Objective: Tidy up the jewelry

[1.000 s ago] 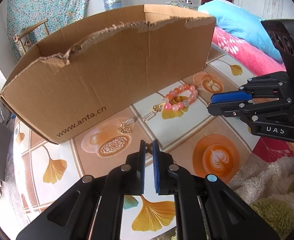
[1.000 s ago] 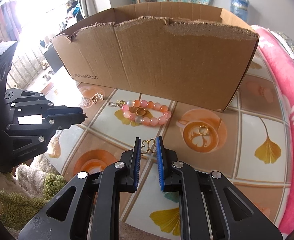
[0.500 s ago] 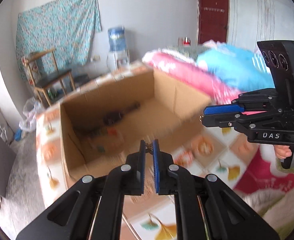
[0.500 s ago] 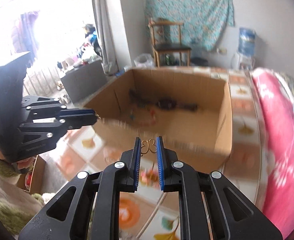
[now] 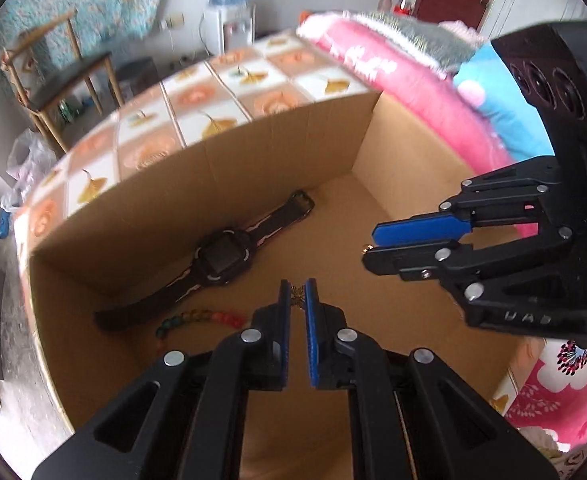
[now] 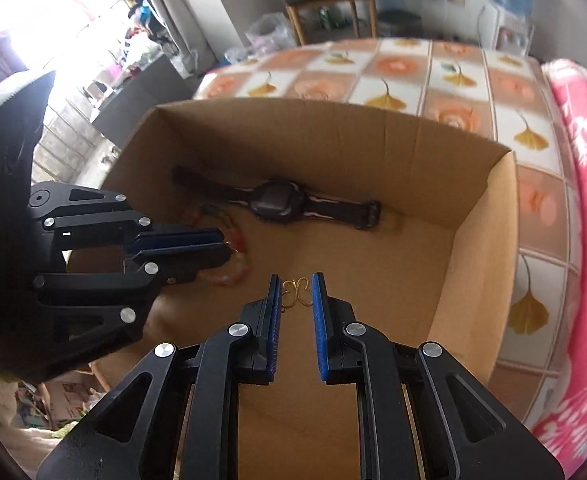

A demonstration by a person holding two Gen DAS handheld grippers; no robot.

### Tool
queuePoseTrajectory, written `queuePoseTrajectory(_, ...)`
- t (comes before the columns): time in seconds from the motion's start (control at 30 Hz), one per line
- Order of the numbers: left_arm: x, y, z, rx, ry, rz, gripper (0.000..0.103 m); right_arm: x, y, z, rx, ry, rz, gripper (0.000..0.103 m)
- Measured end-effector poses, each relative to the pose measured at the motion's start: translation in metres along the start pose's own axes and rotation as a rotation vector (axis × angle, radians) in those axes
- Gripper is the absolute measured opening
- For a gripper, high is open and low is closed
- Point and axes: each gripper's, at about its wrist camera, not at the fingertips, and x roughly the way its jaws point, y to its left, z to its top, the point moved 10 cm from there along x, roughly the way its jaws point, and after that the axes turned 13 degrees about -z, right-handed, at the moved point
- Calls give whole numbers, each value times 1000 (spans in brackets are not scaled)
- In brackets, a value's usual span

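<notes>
A: While both grippers hang over the open brown cardboard box (image 6: pixel 481 216), what does each one carry?

B: Right gripper (image 6: pixel 296 294): jaws clamped on a small gold wire butterfly earring (image 6: pixel 295 292), pinched across its wings. Left gripper (image 5: pixel 298 296): jaws nearly together, clamped on a small gold trinket (image 5: pixel 298 295), only its tip showing; too small to tell its shape.

A: Handling?

B: My judgement: very light, thin wire, bends easily, slips if the pads loosen. Hold across the flat wings as now, not by a single loop, and let go low over the box floor.

A: And beyond the jaws?

B: On the box floor, a string of coloured beads (image 5: pixel 197 318) lies near the left jaws; further in, a black wristwatch with a square face (image 6: pixel 279 200) lies flat along the far wall. Behind the box, the bed sheet printed with ginkgo leaves (image 6: pixel 445 76).
</notes>
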Motion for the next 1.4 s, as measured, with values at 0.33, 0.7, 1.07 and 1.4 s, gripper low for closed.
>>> queuePoseTrajectory(0.33,26,18,0,-115,53,-29,20,17,-10,6,19,11,-49,16)
queuePoseTrajectory(0.7,-34,0,11,-35,-107,38,54,-47,-14,1,61,-155,-39,19)
queuePoseTrajectory(1.07,-153,-57,-97,59,-344,34,97,-152,18,-107,65,-399,84,49)
queuePoseTrajectory(1.4,-29,-36,-216,-109,-118,171,97,-31,58,-203,117,-141,-128,52)
